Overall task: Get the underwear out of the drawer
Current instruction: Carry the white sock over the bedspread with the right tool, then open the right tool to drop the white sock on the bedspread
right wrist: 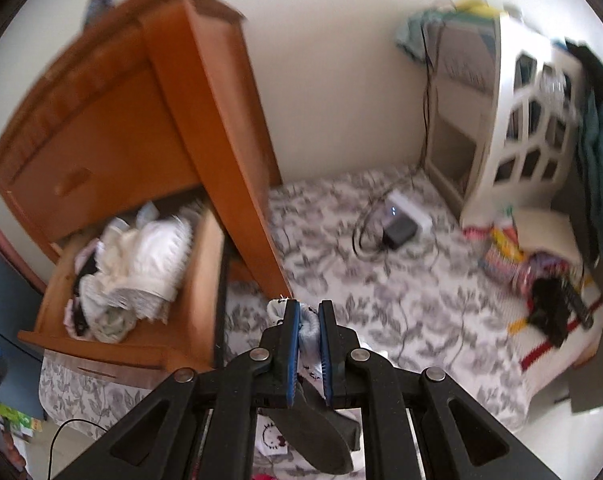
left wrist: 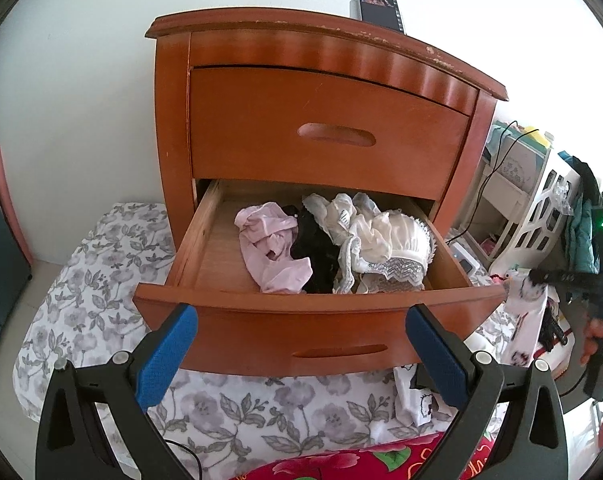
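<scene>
The wooden nightstand's lower drawer (left wrist: 237, 300) is pulled out. Inside lie pink underwear (left wrist: 269, 248), a black piece (left wrist: 317, 252) and a white lacy bra (left wrist: 385, 240). My left gripper (left wrist: 301, 316) is open just in front of the drawer front, with nothing between its blue pads. My right gripper (right wrist: 309, 320) is shut on a white garment with black print (right wrist: 307, 336), to the right of the nightstand above the floral sheet; the cloth hangs down under the fingers. In the left wrist view that gripper (left wrist: 537, 276) shows at the right edge with the garment (left wrist: 529, 312) dangling.
The upper drawer (left wrist: 329, 132) is closed and a phone (left wrist: 379, 4) leans on the nightstand top. On the floral sheet (right wrist: 401, 312) lie a charger with cables (right wrist: 399, 224) and a clothes pile (right wrist: 541, 280). A white lattice basket (right wrist: 521, 128) stands at the back right.
</scene>
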